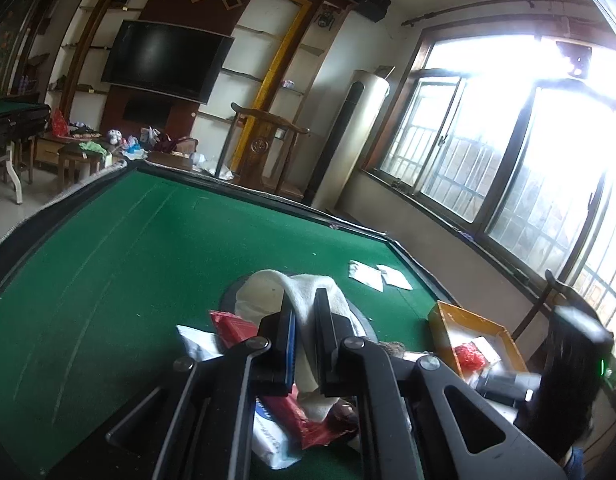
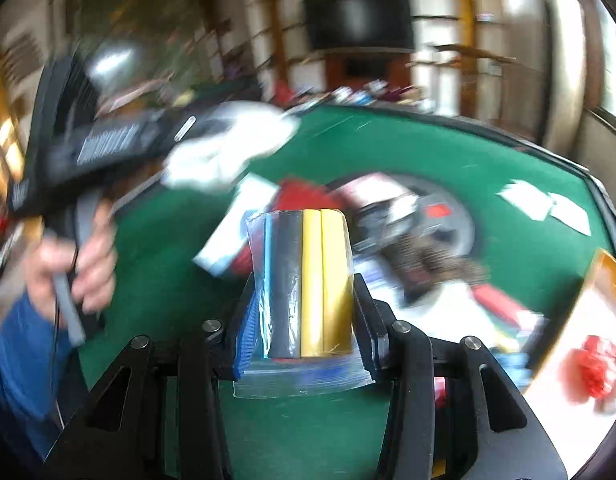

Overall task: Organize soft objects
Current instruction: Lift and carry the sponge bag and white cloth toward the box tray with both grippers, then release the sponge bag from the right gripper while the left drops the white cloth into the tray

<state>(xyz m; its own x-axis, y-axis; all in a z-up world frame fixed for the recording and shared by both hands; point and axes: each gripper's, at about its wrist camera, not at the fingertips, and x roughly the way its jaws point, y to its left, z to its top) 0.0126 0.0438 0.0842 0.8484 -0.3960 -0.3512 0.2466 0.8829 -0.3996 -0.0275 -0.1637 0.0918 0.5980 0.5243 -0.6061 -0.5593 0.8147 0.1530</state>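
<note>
In the left wrist view my left gripper [image 1: 303,312] is shut on a white cloth [image 1: 340,300], which drapes over and between its fingers above a pile of packets. The right wrist view shows the same cloth [image 2: 227,148] hanging from that gripper at the upper left, with a hand [image 2: 67,264] on its handle. My right gripper [image 2: 305,280] is shut on a clear bag [image 2: 308,248] of blue, black and yellow strips, held upright above the green table. The right wrist picture is blurred by motion.
The green felt table [image 1: 107,260] carries a round grey tray [image 2: 464,220] and a heap of red and white packets [image 1: 235,328]. An orange box [image 1: 468,320] with a red item stands at the right. White paper pieces [image 1: 380,276] lie near the far edge.
</note>
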